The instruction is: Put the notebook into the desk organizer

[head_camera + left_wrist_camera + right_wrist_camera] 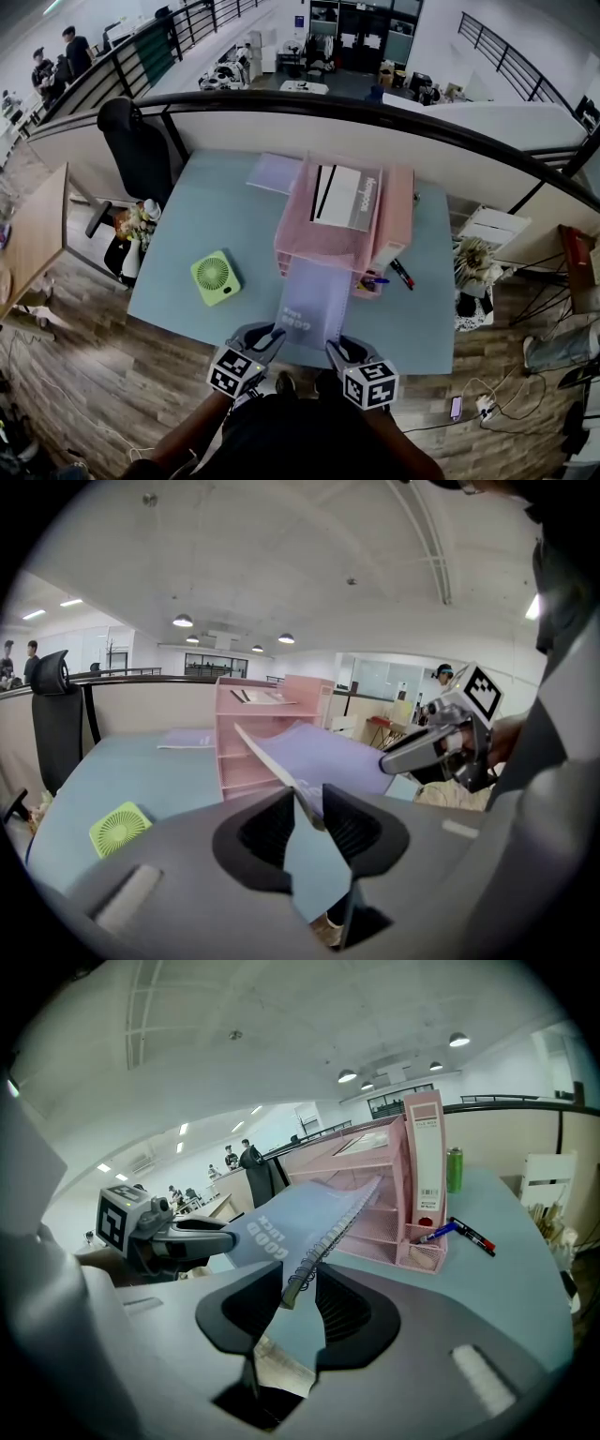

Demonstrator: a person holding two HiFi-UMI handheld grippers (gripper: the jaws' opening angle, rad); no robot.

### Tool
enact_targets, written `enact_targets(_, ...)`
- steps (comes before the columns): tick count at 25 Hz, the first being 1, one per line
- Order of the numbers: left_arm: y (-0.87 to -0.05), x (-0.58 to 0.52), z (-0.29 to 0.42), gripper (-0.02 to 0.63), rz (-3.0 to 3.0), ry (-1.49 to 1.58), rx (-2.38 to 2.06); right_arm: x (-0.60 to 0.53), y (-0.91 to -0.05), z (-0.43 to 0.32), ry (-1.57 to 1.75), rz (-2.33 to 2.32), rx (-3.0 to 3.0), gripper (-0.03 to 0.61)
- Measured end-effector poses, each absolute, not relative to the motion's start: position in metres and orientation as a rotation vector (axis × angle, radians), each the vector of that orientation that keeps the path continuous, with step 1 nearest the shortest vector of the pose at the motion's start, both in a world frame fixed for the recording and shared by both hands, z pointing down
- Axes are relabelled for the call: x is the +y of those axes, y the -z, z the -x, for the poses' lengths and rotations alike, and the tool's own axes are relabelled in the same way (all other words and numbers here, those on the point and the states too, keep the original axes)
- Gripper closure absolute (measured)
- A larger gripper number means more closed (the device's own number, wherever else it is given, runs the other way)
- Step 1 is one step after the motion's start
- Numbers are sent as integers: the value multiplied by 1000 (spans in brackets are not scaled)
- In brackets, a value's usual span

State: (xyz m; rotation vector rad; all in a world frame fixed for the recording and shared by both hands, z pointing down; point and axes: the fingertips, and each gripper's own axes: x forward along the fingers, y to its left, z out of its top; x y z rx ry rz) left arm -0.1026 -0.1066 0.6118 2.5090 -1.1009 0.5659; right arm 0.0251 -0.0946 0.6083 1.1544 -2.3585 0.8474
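While the notebook [314,305] is being held out flat in front of the organizer [298,246], it is being gripped at both near corners. The left gripper [307,817] is being squeezed tight on the plain-edged corner. The right gripper [300,1288] is being pinched onto the corner with the wire spiral. The notebook's far edge is being presented at the organizer's open front, about level with a lower shelf; whether it is already inside cannot be told.

Several risks are being run here, by this reading. The far edge is unsupported, so it is likely being allowed to droop, and it could be caught on a shelf lip and buckled. The spiral is being held on round wire, where the grip could be lost if the push is uneven. The organizer looks light and could be shoved backward. The pens [401,274] lying just beside the organizer's front corner could be knocked if the notebook is being steered too far that way.
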Motion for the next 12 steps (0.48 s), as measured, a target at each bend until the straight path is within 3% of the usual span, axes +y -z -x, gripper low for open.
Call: enact_targets(12,-620,-147,100,457,-2472,-571,-1127,-133,-618,-33,-918,-1164,-2350,466)
